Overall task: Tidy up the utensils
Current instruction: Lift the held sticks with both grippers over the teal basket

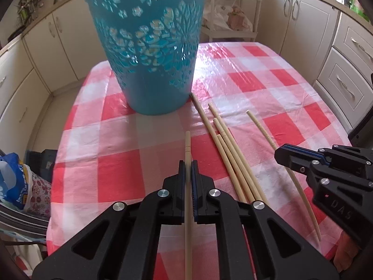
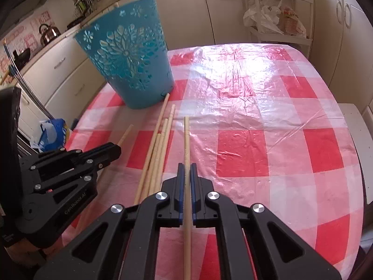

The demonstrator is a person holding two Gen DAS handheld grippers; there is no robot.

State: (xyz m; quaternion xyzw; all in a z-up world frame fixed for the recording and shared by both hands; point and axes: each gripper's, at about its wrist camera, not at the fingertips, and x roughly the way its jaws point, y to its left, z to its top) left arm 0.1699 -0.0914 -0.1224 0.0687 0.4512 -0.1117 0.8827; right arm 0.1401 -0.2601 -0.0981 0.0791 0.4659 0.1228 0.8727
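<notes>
A tall teal cut-out bucket [image 1: 151,70] [image 2: 130,58] stands at the far left of the red-and-white checked table [image 1: 256,81] [image 2: 256,128]. Several loose wooden chopsticks [image 1: 223,144] [image 2: 158,144] lie side by side, reaching from the bucket's base back towards me. My left gripper [image 1: 188,164] [image 2: 117,150] is shut on one chopstick [image 1: 188,144] left of that bundle. My right gripper [image 2: 186,166] [image 1: 278,156] is shut on another chopstick [image 2: 186,135] [image 1: 261,128] right of the bundle. Both held sticks point forward along the fingers, low over the cloth.
Cream kitchen cabinets [image 1: 303,23] surround the table. A white rack with plastic bags [image 2: 275,18] stands beyond the far edge. A blue bag [image 1: 14,182] [image 2: 53,135] sits below the table's left side. A kettle [image 2: 47,33] is on the counter.
</notes>
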